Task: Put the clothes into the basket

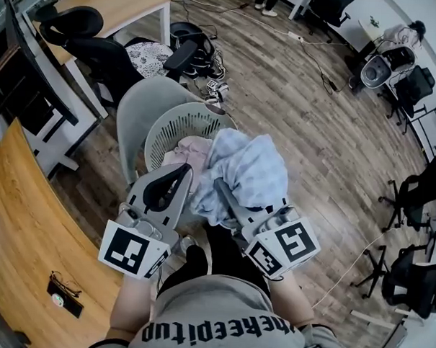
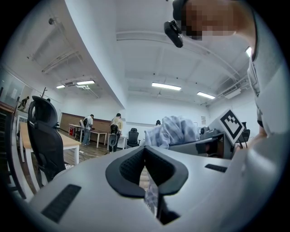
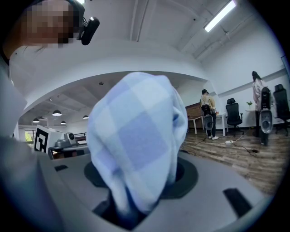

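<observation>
Left gripper (image 1: 183, 169) jaws together, holding nothing, by the basket (image 1: 169, 130); blue checked cloth (image 1: 247, 169) clamped in right gripper (image 1: 222, 186) hangs over the basket's near rim, and would likely spill outside if released here.

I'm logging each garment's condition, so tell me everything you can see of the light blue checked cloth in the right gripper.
Soft-looking light blue and white checked cloth, crumpled into a loose bundle. The right gripper is shut on its lower folds, and the rest bulges out past the jaws. From the head view it sits over the near rim of the white slatted plastic basket, beside a pink garment inside; contact with either cannot be told.
</observation>
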